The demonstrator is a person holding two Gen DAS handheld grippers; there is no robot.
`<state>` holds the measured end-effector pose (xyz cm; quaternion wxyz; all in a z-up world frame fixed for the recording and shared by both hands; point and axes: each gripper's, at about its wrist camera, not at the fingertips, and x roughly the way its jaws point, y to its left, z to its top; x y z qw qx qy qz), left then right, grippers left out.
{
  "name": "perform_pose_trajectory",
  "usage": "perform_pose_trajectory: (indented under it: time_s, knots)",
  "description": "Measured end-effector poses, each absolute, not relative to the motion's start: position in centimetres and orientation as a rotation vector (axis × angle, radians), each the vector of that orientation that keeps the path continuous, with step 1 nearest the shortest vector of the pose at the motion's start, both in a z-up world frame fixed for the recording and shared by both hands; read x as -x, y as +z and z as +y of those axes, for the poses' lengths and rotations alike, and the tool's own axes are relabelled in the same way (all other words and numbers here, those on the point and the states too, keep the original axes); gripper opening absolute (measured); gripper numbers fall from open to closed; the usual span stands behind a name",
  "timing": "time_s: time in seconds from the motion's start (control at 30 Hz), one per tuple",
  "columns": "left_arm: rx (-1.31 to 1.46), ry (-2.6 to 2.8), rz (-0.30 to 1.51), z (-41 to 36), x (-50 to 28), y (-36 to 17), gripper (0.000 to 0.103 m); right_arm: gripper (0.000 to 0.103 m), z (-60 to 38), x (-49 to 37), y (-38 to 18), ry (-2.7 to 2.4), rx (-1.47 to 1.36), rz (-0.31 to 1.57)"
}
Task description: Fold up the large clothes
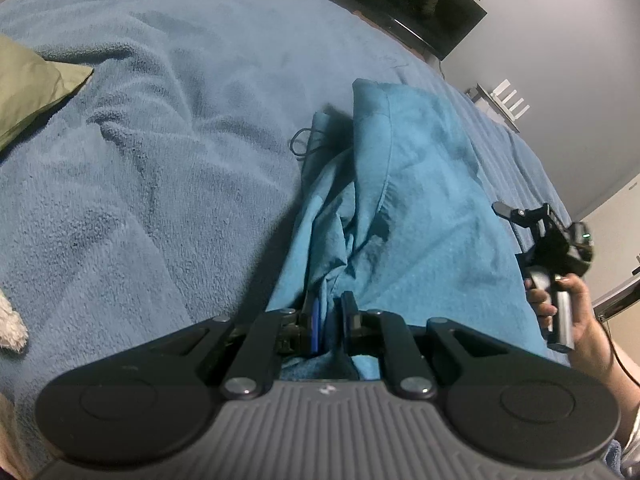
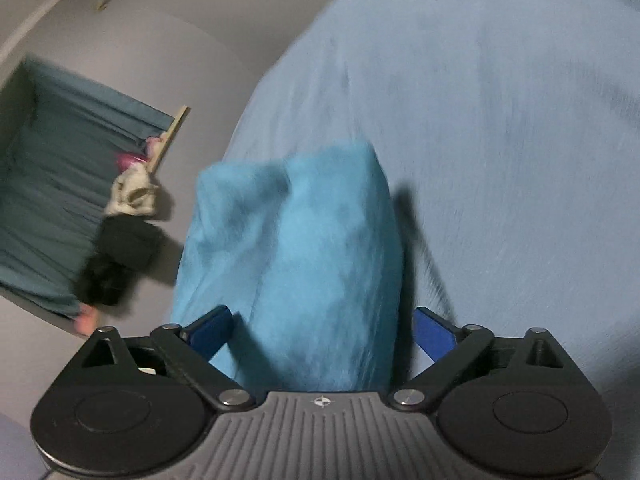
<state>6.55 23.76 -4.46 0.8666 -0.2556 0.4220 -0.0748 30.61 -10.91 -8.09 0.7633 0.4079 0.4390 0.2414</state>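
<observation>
Low in the left wrist view, the left gripper (image 1: 329, 328) is pinching a bunched fold of the turquoise garment (image 1: 400, 208), which is lying along the frame's right half on the blue blanket (image 1: 160, 152). Across the blurred right wrist view, the right gripper (image 2: 320, 332) is spreading wide around the cloth

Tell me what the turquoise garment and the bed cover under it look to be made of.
Turquoise garment: likely thin woven cotton or similar, matte, with soft creases and a stitched seam. Bed cover: plush fleece or terry, judging by its fuzzy, nubbly pile. Neither is certain.
</observation>
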Motion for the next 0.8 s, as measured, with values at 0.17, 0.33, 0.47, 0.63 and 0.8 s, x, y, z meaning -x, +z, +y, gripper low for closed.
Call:
perform_pose_trajectory:
  time_s: [0.17, 0.33, 0.47, 0.63, 0.8]
  knots:
    - [0.542, -0.155, 0.899, 23.7, -6.9, -4.8, 0.008, 0.098, -8.4, -32.8, -10.8, 0.573, -0.998, 0.933]
    - [0.503, -0.157, 0.914, 22.7, -8.3, -4.9, 0.008, 0.058, -7.1, -32.1, -7.5, 0.566, -0.848, 0.81]
    - [0.364, -0.187, 0.91, 19.2, -10.8, -4.5, 0.008, 0.054, -9.3, -31.2, -4.0, 0.552, -0.788, 0.704]
    - [0.24, -0.25, 0.922, 13.0, -14.8, -4.5, 0.007, 0.053, -14.9, -32.5, -0.7, 0.517, -0.731, 0.649]
    - [0.175, -0.281, 0.872, 7.6, -19.1, -4.8, 0.008, 0.053, -19.9, -35.8, 3.1, 0.46, -0.635, 0.613]
